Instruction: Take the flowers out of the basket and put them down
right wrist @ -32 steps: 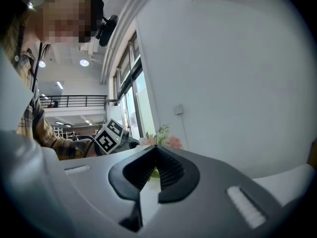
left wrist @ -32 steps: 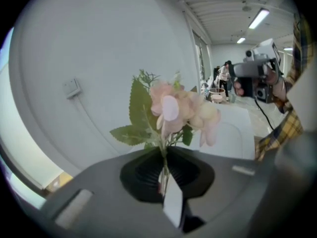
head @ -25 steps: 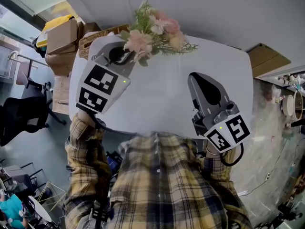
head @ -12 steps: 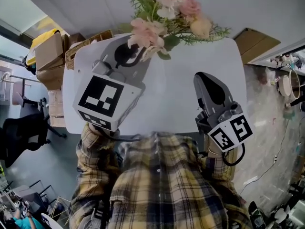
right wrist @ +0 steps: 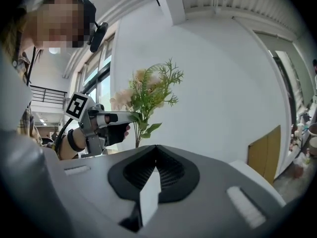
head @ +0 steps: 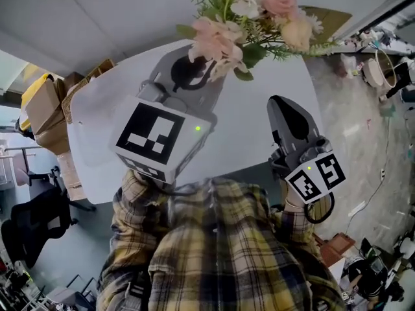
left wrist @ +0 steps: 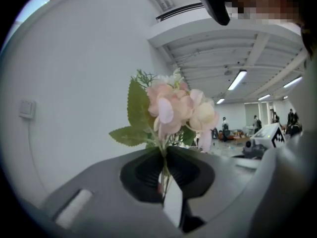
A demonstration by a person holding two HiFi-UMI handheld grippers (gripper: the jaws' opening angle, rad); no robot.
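Note:
A bunch of pink and cream artificial flowers (head: 249, 15) with green leaves is held up over the far side of the white table (head: 241, 131). My left gripper (head: 206, 70) is shut on the thin stems (left wrist: 163, 175), and the blooms (left wrist: 176, 108) stand upright above its jaws. The wicker basket (head: 91, 76) shows only as a brown edge behind the table's left corner. My right gripper (head: 287, 105) hovers over the table's right side, shut with nothing in it. From the right gripper view, its closed jaws (right wrist: 155, 148) point toward the left gripper (right wrist: 101, 122) and the flowers (right wrist: 148, 90).
Cardboard boxes (head: 42, 102) and a black office chair (head: 39, 219) stand to the left of the table. A white wall (right wrist: 218, 83) lies behind the flowers. Cups and clutter (head: 382, 63) sit on the floor at the far right.
The left gripper has carried the flowers up and to the right, away from the basket. The right gripper has shifted with it. The basket has slid toward the view's left edge.

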